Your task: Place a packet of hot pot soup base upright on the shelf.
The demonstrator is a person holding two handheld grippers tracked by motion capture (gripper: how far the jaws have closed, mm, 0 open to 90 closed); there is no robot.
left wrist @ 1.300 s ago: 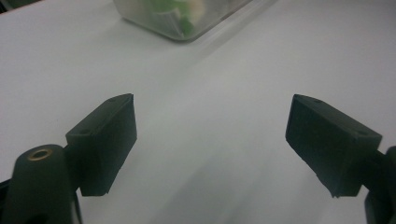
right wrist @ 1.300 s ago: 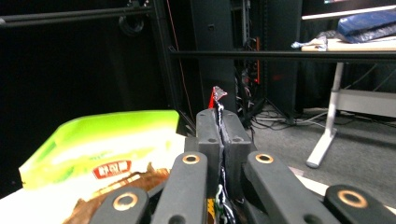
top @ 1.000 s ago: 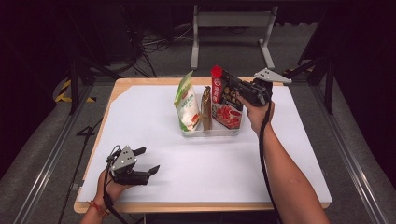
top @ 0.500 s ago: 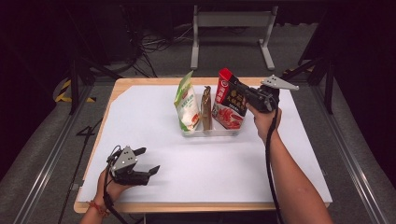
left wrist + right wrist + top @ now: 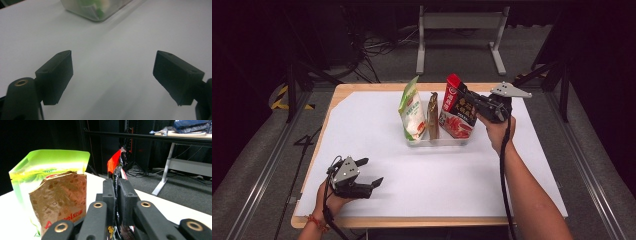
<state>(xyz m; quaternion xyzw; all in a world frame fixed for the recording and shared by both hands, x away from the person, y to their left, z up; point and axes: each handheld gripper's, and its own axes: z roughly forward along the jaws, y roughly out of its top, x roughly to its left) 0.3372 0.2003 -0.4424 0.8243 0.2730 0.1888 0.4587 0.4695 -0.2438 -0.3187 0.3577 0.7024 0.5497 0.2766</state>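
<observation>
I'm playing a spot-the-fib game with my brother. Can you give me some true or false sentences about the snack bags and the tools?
1. The right tool pinches the red bag. True.
2. The left tool holds the green bag. False: its jaws are open and empty, over the white table cover.
3. Three bags stand in the clear tray. True: green, brown bag and red.
4. The brown bag stands outside the other two. False: it is between them.

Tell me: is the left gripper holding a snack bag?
No: the left gripper stands open over bare white table, nothing between its jaws.
</observation>
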